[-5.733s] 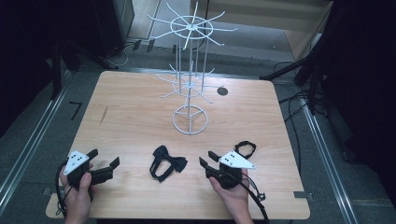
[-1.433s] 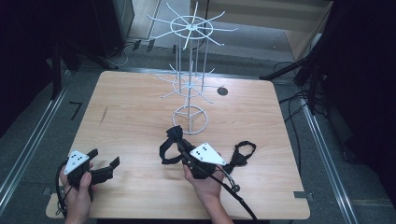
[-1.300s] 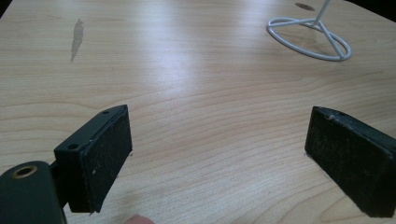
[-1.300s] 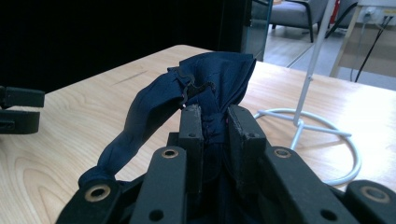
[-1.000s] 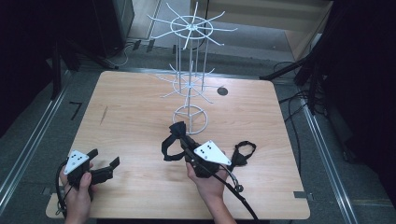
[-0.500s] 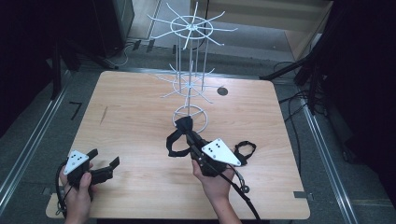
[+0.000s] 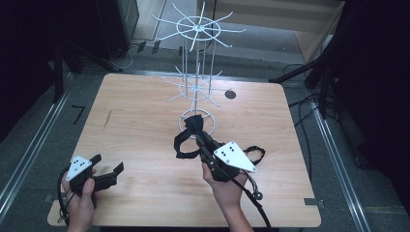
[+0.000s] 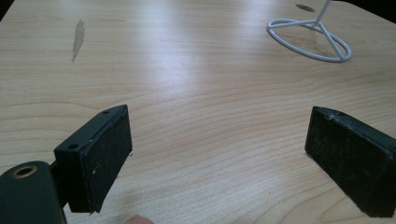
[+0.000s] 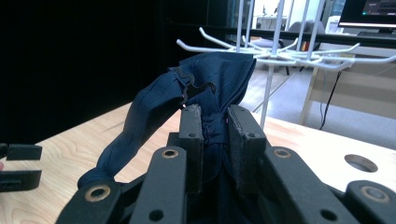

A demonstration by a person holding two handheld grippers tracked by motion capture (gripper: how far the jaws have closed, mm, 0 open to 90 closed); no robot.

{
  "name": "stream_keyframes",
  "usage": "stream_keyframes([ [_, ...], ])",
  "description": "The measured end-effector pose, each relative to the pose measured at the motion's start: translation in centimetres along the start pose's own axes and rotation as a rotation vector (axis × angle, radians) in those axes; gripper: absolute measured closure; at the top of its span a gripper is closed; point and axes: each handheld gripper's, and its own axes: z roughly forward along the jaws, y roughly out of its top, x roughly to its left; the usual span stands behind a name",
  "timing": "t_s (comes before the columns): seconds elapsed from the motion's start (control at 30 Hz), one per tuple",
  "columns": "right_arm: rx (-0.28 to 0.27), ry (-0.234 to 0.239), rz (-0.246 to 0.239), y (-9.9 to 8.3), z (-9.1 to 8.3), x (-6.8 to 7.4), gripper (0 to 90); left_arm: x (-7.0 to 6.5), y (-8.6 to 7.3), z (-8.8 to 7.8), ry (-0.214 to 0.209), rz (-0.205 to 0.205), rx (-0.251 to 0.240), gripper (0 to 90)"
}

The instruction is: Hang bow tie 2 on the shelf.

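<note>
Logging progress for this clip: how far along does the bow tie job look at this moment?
Done: the right gripper has closed on the dark bow tie and holds it off the table, near the base ring of the white wire rack. In hand: carrying it toward the rack. Left: probably hanging it on a hook; none holds it yet. The left gripper sits open and empty near the table's front edge.
</note>
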Motion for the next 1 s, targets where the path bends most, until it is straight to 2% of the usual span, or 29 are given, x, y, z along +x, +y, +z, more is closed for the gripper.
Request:
stream_keyframes([
  [0.53, -0.036, -0.009, -0.001, 2.1, 0.1, -0.2, 77.8, 0.0, 0.0, 0.0, -0.001, -0.004, 0.001, 8.2],
  [1.0, -0.06, -0.035, -0.002, 3.6, 1.4, -0.7, 77.8, 0.0, 0.0, 0.0, 0.0, -0.005, 0.0, 8.2],
])
